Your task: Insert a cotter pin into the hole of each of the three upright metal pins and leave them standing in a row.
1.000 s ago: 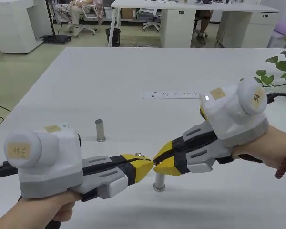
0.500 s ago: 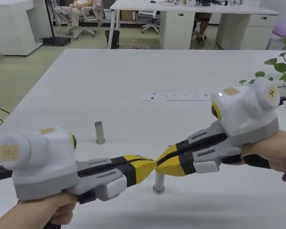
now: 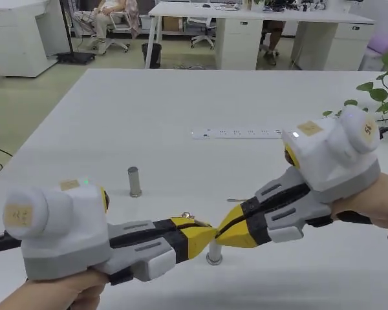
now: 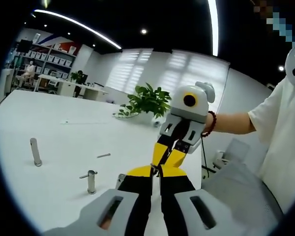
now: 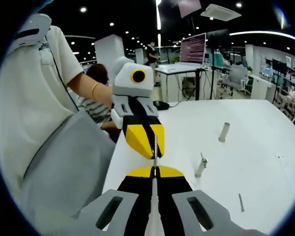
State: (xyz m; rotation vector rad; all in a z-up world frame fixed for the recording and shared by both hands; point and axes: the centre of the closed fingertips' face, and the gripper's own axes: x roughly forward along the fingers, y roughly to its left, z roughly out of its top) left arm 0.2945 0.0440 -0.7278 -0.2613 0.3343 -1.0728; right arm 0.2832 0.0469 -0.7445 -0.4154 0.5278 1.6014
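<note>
Approx. 1 of 3 judged done: near metal pin point(image 4: 91, 182) crossed by a cotter point(image 4: 83, 175), far metal pin point(image 4: 35, 151) bare, next cotter pin point(image 5: 155, 147) clamped in right gripper point(image 5: 155, 168), tip at clenched left gripper point(image 4: 156, 170).

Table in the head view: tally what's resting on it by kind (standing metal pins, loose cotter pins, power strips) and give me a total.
Upright metal pins: 2
Loose cotter pin: 1
Power strip: 1
Total: 4
</note>
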